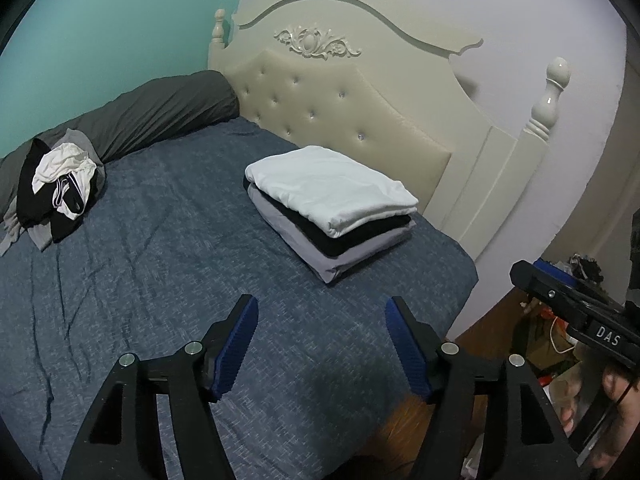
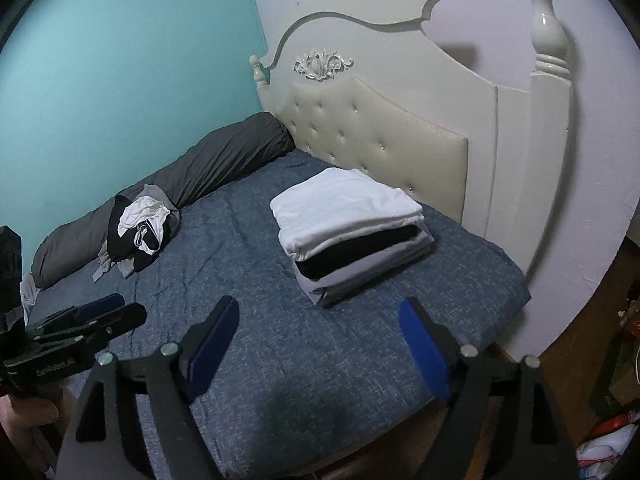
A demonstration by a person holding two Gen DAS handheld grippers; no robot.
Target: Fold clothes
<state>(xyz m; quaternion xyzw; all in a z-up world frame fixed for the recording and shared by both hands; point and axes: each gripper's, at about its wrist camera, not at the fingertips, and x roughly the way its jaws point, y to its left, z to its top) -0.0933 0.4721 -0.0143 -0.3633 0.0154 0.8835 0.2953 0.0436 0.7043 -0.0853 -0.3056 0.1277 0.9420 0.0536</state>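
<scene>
- Left gripper (image 1: 322,342) and right gripper (image 2: 318,346) are hovering spread, gripping nothing.
- Stack (image 1: 330,200) of 3 folded clothes is sitting near the headboard (image 1: 340,92).
- Pile (image 1: 60,188) is lying tangled; pieces hard to separate.

Bed (image 1: 160,320) covered by a wrinkled blue spread, seen across the lower half of both views. Folded stack (image 1: 332,208), white over black over grey, set right of centre near the headboard (image 1: 320,112). Loose heap (image 1: 60,188) at left, laid against a grey bolster (image 1: 160,112) along the far edge.
</scene>
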